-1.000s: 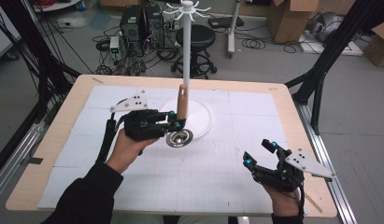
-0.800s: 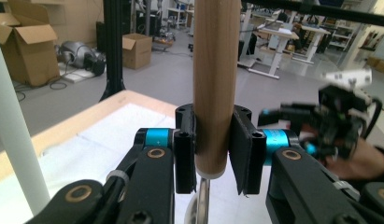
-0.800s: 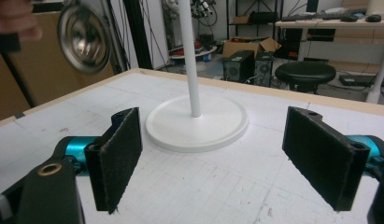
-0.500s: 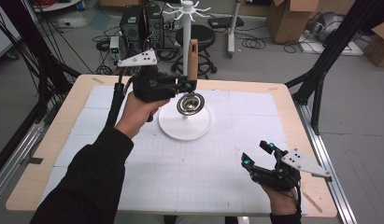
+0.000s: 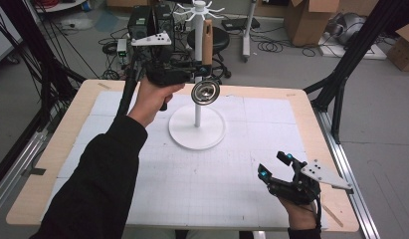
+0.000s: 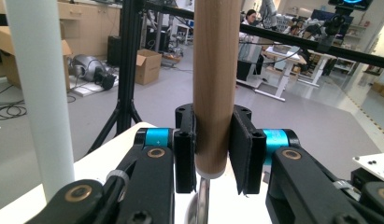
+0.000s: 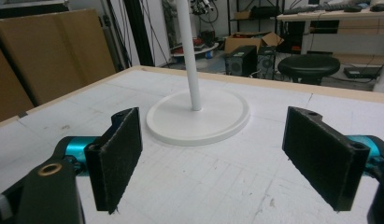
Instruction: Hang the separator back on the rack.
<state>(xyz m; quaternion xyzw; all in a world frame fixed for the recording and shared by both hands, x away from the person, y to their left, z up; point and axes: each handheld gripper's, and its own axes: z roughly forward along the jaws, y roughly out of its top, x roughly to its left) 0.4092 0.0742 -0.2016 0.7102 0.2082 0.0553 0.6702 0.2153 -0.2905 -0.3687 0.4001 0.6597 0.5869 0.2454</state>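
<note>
The left gripper (image 5: 204, 69) is now high up in the air, close beside the top of the white stand (image 5: 197, 74). One second ago it was down low, near the stand's round base (image 5: 184, 137), and it has gone up bit by bit since then. Its jaws are pressed tight on the wooden handle (image 6: 213, 84) of a ladle (image 5: 205, 92). The handle points straight up between the jaws, and the shiny metal bowl of the ladle hangs just below them. In the left gripper view the white pole of the stand is just off to the left of the jaws, near but not touching. The hooks (image 5: 199, 9) at the top of the stand are above the gripper and a little behind it. So I think the lift is nearly done, and the next job is to get the top of the handle onto a hook. I cannot see a hole or loop on the handle clearly. The right gripper (image 5: 276, 169) has not moved. It rests on the table (image 5: 242, 184) with its jaws spread wide and nothing between them, and the stand is well in front of it.
</note>
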